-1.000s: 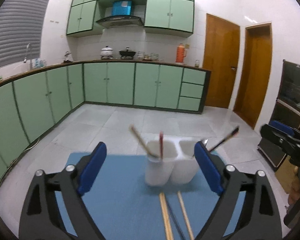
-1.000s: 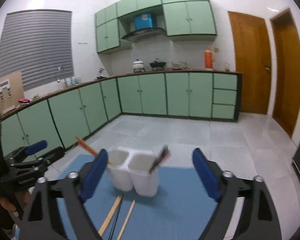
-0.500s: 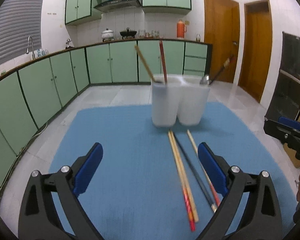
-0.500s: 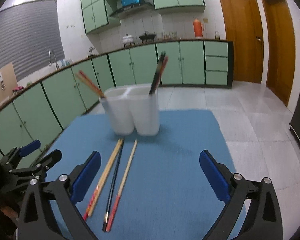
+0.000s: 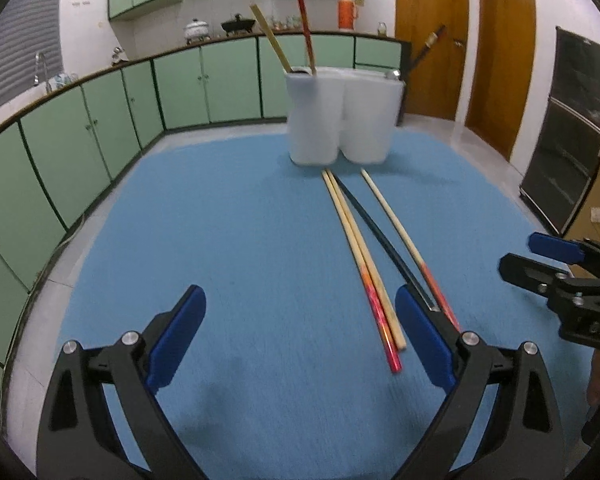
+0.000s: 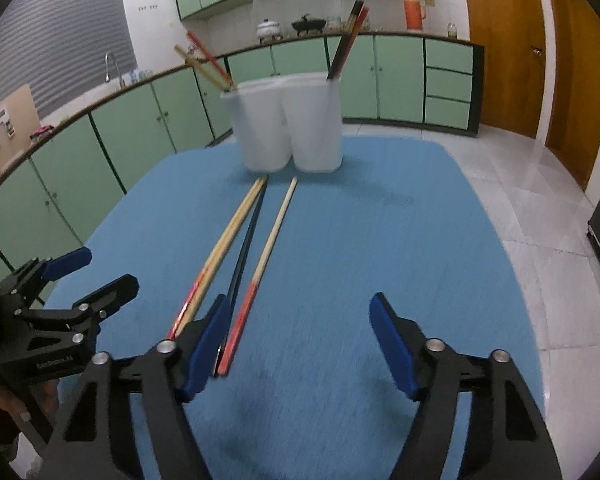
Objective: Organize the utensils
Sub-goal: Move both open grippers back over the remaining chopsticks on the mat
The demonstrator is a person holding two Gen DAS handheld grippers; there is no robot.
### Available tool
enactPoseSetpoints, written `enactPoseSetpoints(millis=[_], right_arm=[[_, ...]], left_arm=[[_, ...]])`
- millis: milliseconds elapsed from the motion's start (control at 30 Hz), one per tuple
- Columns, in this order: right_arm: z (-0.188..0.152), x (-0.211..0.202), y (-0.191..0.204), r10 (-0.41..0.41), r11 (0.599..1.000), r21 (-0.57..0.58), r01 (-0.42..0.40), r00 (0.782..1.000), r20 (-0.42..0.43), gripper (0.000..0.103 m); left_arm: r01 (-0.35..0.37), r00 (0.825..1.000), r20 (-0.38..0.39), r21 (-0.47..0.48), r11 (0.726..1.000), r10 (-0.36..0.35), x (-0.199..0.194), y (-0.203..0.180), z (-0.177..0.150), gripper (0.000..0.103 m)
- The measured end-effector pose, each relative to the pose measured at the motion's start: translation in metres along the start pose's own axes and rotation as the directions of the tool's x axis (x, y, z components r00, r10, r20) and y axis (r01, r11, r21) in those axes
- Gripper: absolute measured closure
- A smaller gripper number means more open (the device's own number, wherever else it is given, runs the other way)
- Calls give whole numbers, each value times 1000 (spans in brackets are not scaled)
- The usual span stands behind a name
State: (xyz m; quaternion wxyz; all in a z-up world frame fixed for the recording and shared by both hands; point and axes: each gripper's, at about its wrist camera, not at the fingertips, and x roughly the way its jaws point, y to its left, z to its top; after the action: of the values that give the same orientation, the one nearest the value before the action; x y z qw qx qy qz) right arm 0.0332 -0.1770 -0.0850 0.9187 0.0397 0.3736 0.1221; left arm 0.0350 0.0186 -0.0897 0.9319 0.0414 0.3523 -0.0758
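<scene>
A white two-compartment holder (image 5: 342,116) (image 6: 290,124) stands at the far side of a blue mat (image 5: 240,240) (image 6: 360,240), with chopsticks standing in both compartments. Several chopsticks lie on the mat in front of it: a wooden pair with red ends (image 5: 360,256) (image 6: 224,240), a black one (image 5: 384,236) (image 6: 246,244) and a pale one with a red end (image 5: 404,240) (image 6: 268,248). My left gripper (image 5: 300,332) is open and empty, left of their near ends. My right gripper (image 6: 300,340) is open and empty, right of them.
The right gripper shows at the right edge of the left wrist view (image 5: 560,280); the left gripper shows at the left edge of the right wrist view (image 6: 60,312). Green kitchen cabinets (image 5: 100,120) and wooden doors (image 5: 432,36) stand beyond the table.
Both grippers have pulled back from the holder and tipped downward. The holder looks farther off and the full length of the lying chopsticks has come into view.
</scene>
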Motion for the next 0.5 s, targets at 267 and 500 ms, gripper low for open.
enactPoseSetpoints(millis=[267,500], right_arm=[[-7,7,3,6,1000,-1,-6,999,-39,56],[-7,9,3,11,1000,-1,-11,999,-43,57]], left_arm=[[51,993,-107,27,998,-48,15,-8,-15,11],[74,982,-174,11,997,-71,25,-7,-20,21]])
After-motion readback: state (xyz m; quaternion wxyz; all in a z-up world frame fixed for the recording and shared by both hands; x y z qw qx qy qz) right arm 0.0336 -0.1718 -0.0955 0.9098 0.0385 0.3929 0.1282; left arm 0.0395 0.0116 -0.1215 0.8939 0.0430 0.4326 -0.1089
